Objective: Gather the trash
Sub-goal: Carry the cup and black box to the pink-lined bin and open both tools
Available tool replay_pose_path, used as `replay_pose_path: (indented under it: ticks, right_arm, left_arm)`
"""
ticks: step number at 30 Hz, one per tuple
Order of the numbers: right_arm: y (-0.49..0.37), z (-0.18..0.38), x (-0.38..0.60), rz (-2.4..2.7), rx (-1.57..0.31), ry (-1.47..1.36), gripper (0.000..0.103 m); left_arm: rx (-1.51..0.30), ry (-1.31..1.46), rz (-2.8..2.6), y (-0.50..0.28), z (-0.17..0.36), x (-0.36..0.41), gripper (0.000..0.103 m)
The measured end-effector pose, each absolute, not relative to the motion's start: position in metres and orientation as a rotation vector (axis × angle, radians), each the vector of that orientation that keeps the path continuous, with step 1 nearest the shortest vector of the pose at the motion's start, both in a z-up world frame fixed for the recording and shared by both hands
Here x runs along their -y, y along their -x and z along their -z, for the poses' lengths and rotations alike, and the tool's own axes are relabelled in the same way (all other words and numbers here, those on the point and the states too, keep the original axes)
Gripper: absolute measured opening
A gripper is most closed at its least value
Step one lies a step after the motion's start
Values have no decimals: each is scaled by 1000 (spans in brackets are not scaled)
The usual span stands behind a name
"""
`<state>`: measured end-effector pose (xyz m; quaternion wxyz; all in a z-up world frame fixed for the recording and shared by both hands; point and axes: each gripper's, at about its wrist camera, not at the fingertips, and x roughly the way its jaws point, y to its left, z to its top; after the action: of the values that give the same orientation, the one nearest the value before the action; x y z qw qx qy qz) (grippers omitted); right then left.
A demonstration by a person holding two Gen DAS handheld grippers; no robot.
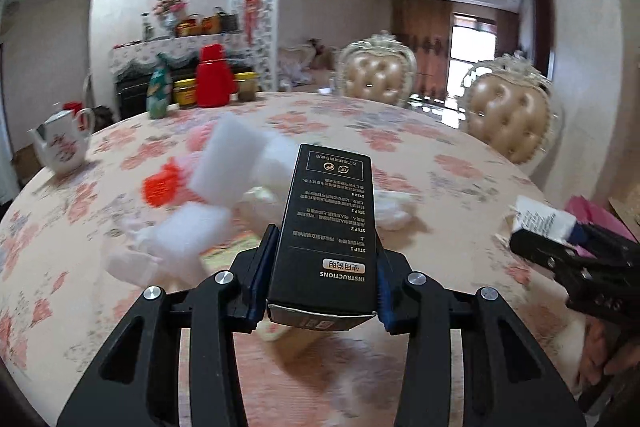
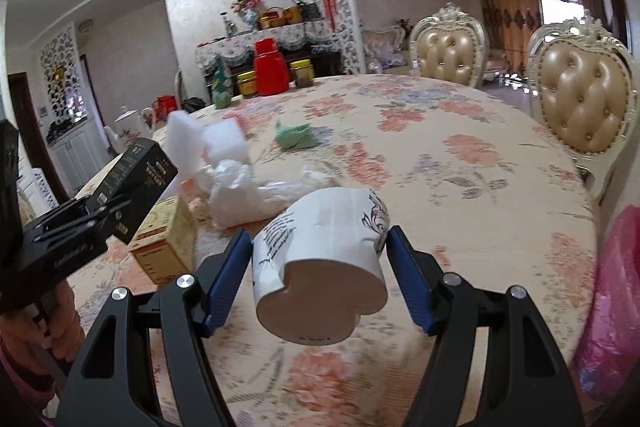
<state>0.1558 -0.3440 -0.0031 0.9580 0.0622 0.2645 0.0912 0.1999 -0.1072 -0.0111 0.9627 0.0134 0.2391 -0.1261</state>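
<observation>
My left gripper (image 1: 324, 247) is shut on a long black carton (image 1: 330, 219) printed with instructions, held above the table with its blue pads on both long sides. The right wrist view shows this carton (image 2: 134, 183) at the left edge. My right gripper (image 2: 320, 233) is shut on a squashed white paper cup (image 2: 320, 267) with dark print, bottom facing the camera, clear of the flowered tablecloth (image 2: 460, 167). Loose trash lies ahead: white foam blocks (image 1: 228, 163), an orange-red scrap (image 1: 162, 185), crumpled white plastic (image 2: 236, 195), a yellow box (image 2: 168, 243) and a green wad (image 2: 296, 139).
A pink plastic bag (image 2: 616, 307) hangs at the table's right edge. A teapot (image 1: 64, 143), a red thermos (image 1: 214, 77) and jars (image 1: 185, 93) stand along the far left rim. Two padded chairs (image 2: 580, 107) face the far right side. A hand (image 2: 60, 323) holds the left gripper.
</observation>
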Motion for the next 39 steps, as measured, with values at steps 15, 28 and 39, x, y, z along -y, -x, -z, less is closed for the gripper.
replay_pose_path:
  ticks: [15,28,39]
  right_arm:
    - [-120,-1,431,102,-468,-124,68]
    - [-64,4,538,407,-430,-171,68]
    - [-37,22,642,573,-439,-250,68]
  left_arm:
    - [-506,-104,542,-202,18,218,40]
    - [-503,-154,837,-200,17,342,40]
    - [-538,-213,1044,-199,27,459,40]
